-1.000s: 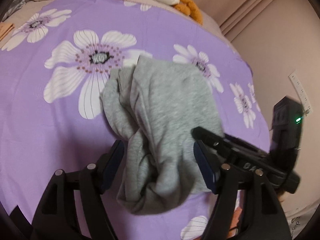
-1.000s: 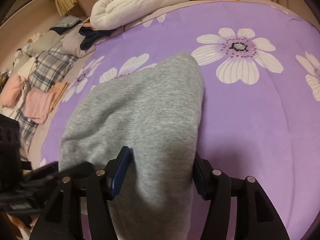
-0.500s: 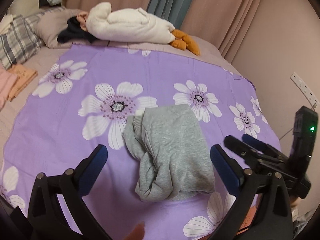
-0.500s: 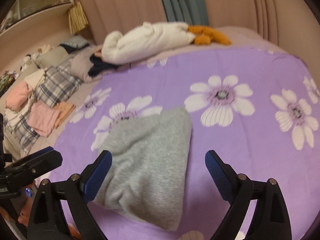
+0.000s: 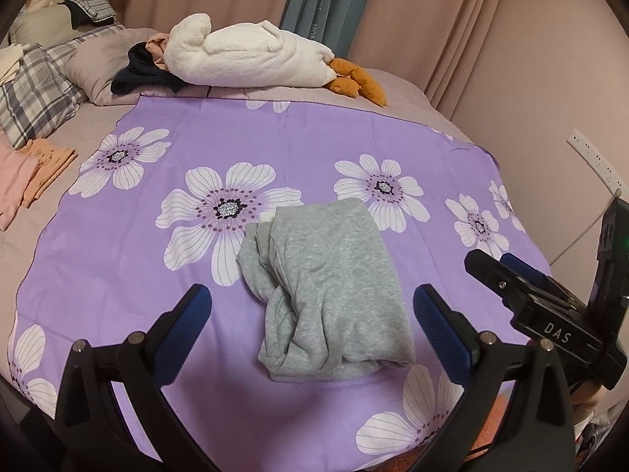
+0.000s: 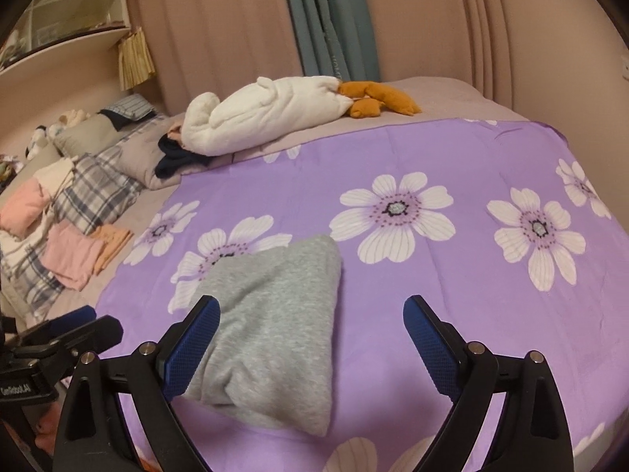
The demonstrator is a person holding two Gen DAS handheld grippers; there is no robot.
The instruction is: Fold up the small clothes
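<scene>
Left wrist view: my left hand-held gripper (image 5: 310, 324) wide open, holding nothing; right hand-held gripper (image 6: 310, 334) likewise. Folded grey garment (image 5: 330, 295) lies frame centre on purple flowered sheet (image 5: 118, 275).

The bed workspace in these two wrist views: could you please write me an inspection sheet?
Surface: purple flowered cloth spread on the bed.
Job's things: folded grey knit garment, lying free; near end bunched.
Clutter: folded pink and orange clothes, plaid bedding, white plush goose, dark garment.
Grippers: left claw open, empty; right claw open, empty.
Cables: a thin cord near the wall socket strip.
Surroundings: pink and teal curtains, shelf.
</scene>
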